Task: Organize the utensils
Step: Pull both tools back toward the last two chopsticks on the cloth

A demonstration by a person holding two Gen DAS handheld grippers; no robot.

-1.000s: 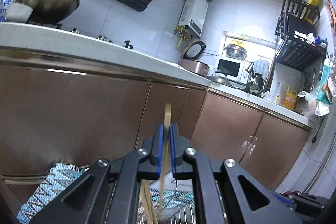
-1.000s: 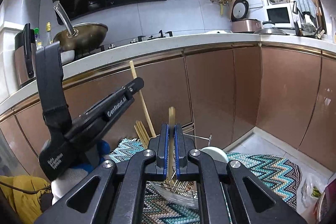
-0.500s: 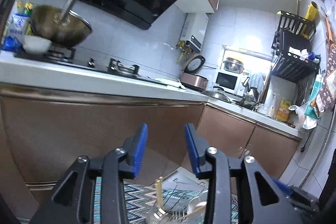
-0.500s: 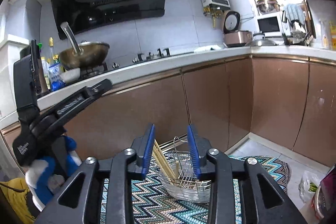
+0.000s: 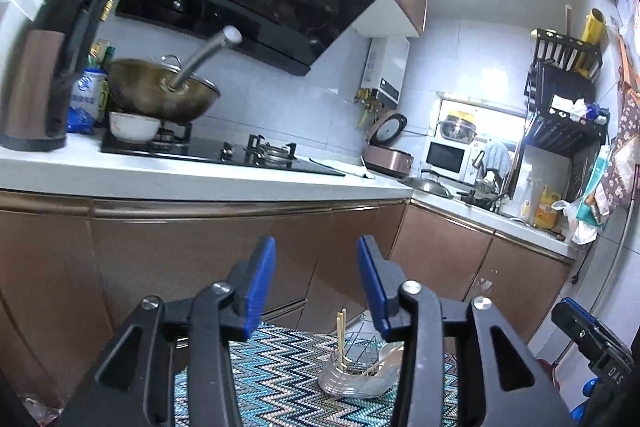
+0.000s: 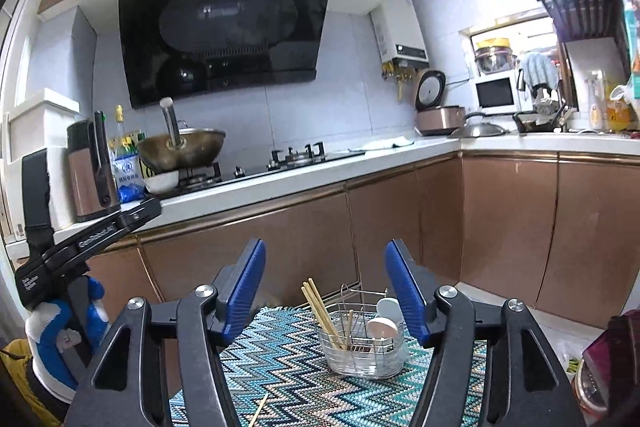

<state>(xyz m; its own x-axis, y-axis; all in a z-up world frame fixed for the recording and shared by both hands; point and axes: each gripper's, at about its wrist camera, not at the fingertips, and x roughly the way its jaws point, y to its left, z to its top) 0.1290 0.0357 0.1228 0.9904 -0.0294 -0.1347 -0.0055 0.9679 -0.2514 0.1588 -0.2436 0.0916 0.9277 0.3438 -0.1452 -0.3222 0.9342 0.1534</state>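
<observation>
The left tongs [image 5: 317,281] stand with their blue-padded fingers [image 5: 260,283] wide apart and nothing between them, raised above a zigzag-patterned mat [image 5: 280,367]. The right tongs [image 6: 325,293] are likewise spread wide and hold nothing, their blue pads [image 6: 404,293] framing a wire basket [image 6: 362,351] that sits on the mat [image 6: 280,367] toward its far edge, near the brown cabinet doors [image 6: 280,239]. In the right wrist view a bundle of wooden chopsticks [image 6: 320,311] leans out of the left end of the basket, tilted to the left, while white spoons [image 6: 382,327] lie in its right part. One loose chopstick [image 6: 258,409] lies on the mat at its near edge, well apart from the basket. From the left wrist view the same basket [image 5: 352,375] shows low between the fingers, with chopsticks [image 5: 341,337] standing nearly upright in it. At the left of the right wrist view, the other tool is held by a hand in a blue and white glove [image 6: 60,339]. Above the cabinets runs a white counter [image 5: 160,175], carrying a wok [image 5: 160,95] on the stove at its left part, a white bowl [image 5: 134,127] just beside it, and a brown jug [image 5: 36,75] at the far left edge. A rice cooker [image 6: 438,115] sits near the counter's corner under the black hood [image 6: 224,31].
</observation>
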